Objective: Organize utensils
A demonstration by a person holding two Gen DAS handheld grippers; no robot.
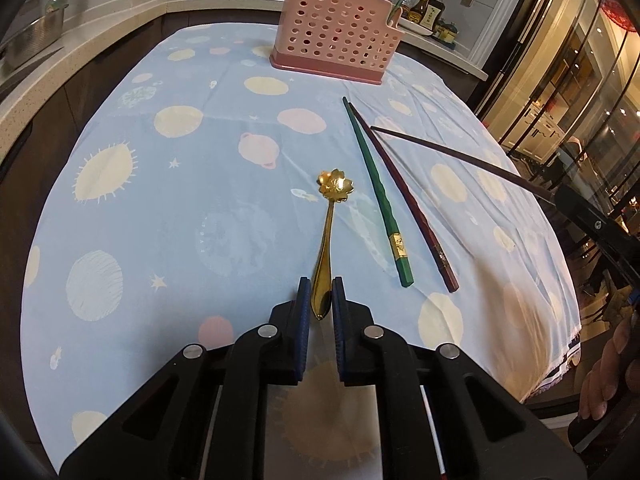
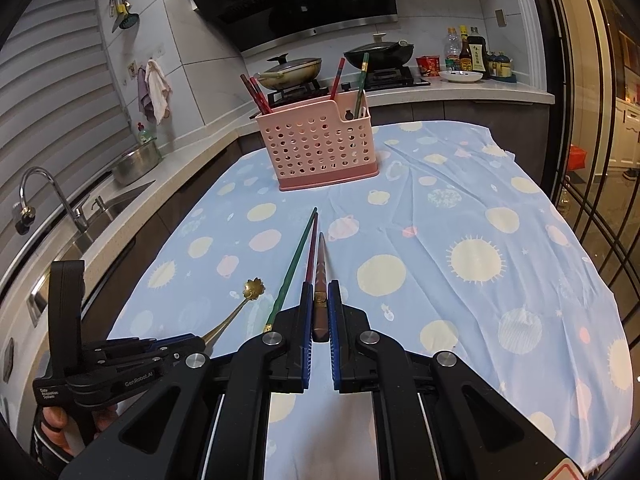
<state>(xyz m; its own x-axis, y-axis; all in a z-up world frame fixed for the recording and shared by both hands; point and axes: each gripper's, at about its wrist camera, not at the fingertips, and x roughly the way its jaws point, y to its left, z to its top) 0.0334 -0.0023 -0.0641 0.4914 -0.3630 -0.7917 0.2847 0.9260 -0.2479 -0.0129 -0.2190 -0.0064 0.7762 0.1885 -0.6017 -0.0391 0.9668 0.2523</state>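
At lower centre, the left gripper [image 1: 321, 294] pinches the gold spoon [image 1: 329, 236] — the right gripper [image 2: 319, 300] clamps a brown chopstick [image 2: 321, 280].

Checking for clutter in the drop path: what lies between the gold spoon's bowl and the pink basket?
Only bare tablecloth between the spoon and basket, seen in the left wrist view.

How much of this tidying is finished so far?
Several chopsticks already stand in the pink basket. The right gripper holds a brown chopstick; the left gripper is closed around the gold spoon handle. A green chopstick and a dark red chopstick remain on the tablecloth.
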